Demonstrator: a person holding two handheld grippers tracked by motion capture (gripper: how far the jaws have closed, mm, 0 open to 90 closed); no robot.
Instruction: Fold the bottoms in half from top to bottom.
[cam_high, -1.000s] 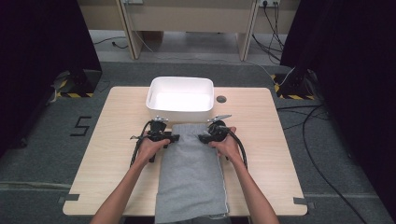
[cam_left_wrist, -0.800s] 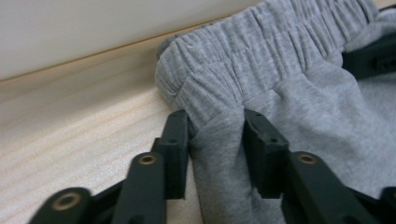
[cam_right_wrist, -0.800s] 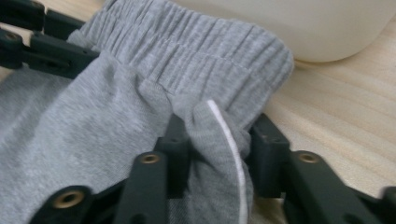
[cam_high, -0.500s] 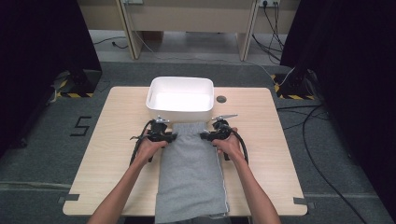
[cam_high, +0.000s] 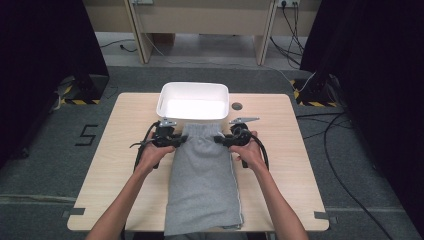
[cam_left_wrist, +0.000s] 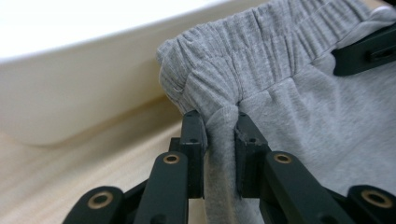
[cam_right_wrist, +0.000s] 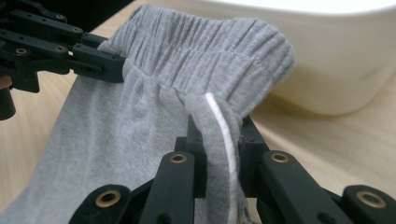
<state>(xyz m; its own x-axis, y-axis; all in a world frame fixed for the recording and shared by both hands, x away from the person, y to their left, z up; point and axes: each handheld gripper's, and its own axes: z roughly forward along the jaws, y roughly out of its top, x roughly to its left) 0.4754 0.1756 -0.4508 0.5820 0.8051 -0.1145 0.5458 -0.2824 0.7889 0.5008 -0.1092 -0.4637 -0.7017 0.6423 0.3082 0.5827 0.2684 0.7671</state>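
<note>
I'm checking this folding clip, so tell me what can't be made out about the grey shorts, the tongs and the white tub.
- High view: the grey shorts' hem runs past the table's near edge.
- High view: both tongs, left and right, are too small to judge the grip.
- Left gripper view: the white tub's inside is washed out.
- Right gripper view: the cord's end drops behind the jaws.

Soft grey knit cloth shorts (cam_high: 202, 180), smooth white plastic tub (cam_high: 192, 102), matt wood table (cam_high: 285, 150)

"5" on floor (cam_high: 88, 134)
</note>
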